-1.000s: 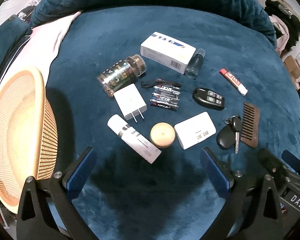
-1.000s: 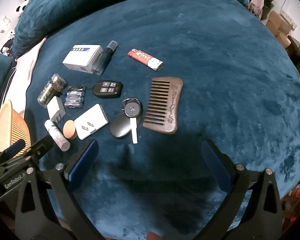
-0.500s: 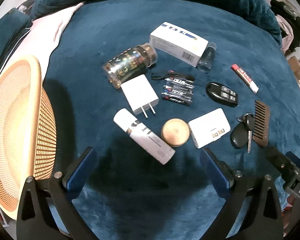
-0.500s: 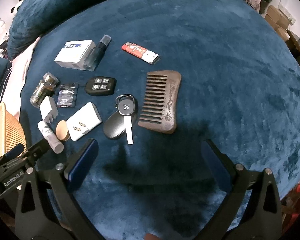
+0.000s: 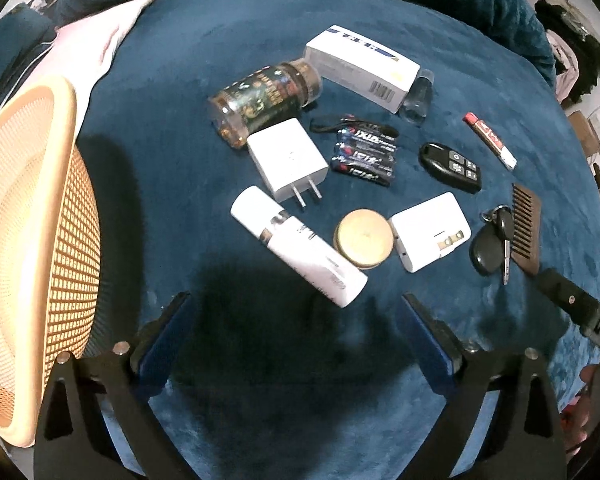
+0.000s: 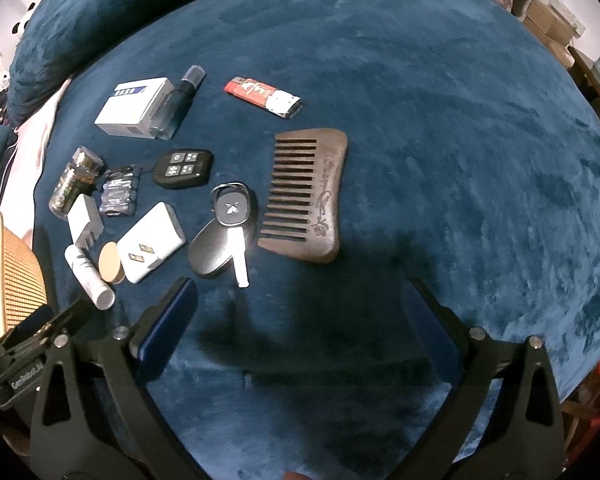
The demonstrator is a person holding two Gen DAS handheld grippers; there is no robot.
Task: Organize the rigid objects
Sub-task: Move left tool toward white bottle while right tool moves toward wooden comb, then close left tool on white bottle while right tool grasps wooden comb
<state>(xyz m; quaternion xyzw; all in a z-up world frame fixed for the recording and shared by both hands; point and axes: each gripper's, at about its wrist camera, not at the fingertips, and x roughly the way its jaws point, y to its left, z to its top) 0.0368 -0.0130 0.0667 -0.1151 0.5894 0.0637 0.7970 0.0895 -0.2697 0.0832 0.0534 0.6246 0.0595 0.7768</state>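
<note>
- Left wrist view: we hold the left tongs point(image 5: 296, 334) above a dark blue plush cushion point(image 5: 188, 92), their two blue-padded tips spread wide apart with nothing between them.
- Just beyond the tips lies a white tube point(image 5: 298, 251) on its side, the nearest item; we judge it the likeliest first pick.
- Touching or almost touching the tube is a round tan-lidded tin point(image 5: 363, 239), and beside that a white plug adapter point(image 5: 430, 231).
- Farther off are a second white charger point(image 5: 286, 159) with prongs toward us, a pack of batteries point(image 5: 364, 156), a toppled patterned jar point(image 5: 266, 100) and a white box point(image 5: 360, 66).
- A woven basket point(image 5: 32, 240) sits at the left edge, well apart from the cluster and showing nothing inside; we take it as the place the items are meant to go.
- In the right wrist view, the right tongs point(image 6: 298, 308) are also spread wide and hold nothing.
- They face a wooden comb point(image 6: 312, 196), lying flat, with a car key and fob point(image 6: 228, 232) just beside its teeth.
- A black remote point(image 6: 184, 168) and a red and white lighter point(image 6: 264, 98) lie farther out.
- All items rest flat and separate on the cushion, so each can probably be pinched alone; nothing looks sorted yet.
</note>
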